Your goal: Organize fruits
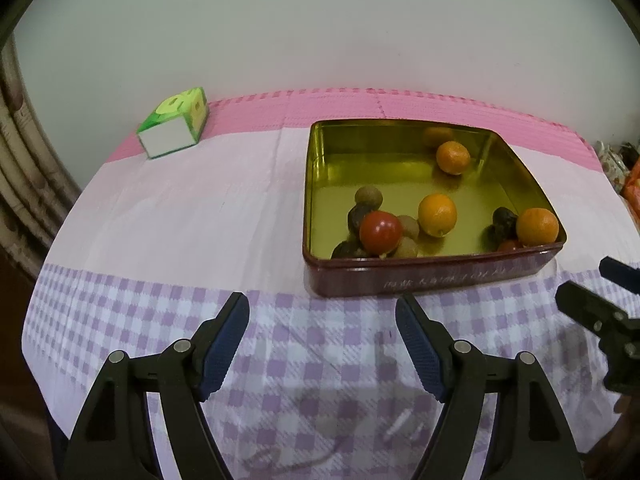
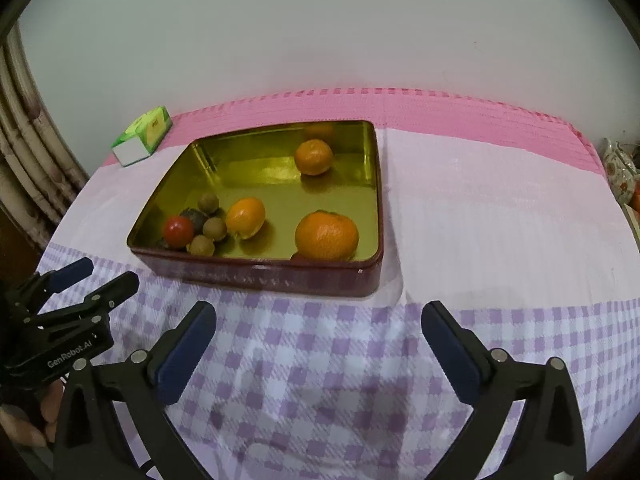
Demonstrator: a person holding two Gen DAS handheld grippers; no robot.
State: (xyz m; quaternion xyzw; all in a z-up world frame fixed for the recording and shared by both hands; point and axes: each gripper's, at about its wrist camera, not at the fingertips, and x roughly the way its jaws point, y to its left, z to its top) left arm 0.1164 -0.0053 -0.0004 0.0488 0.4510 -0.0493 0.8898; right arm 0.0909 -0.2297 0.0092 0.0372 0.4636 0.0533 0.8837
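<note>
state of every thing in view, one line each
left gripper: open, holding nothing
right gripper: open, holding nothing
tin: open, no lid, upright on the cloth
oranges: loose in the tin, apart from each other
tomato: in the tin, against the small brown fruits
green box: closed, on the cloth beside the tin

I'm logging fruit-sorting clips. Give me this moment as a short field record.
container: red-sided tin with gold interior, on checked tablecloth
oranges: three in the tin, e.g.
tomato: near the front-left corner
small brown fruits: clustered beside the tomato
left gripper: open, empty
right gripper: open, empty
off to the side: green box
</note>
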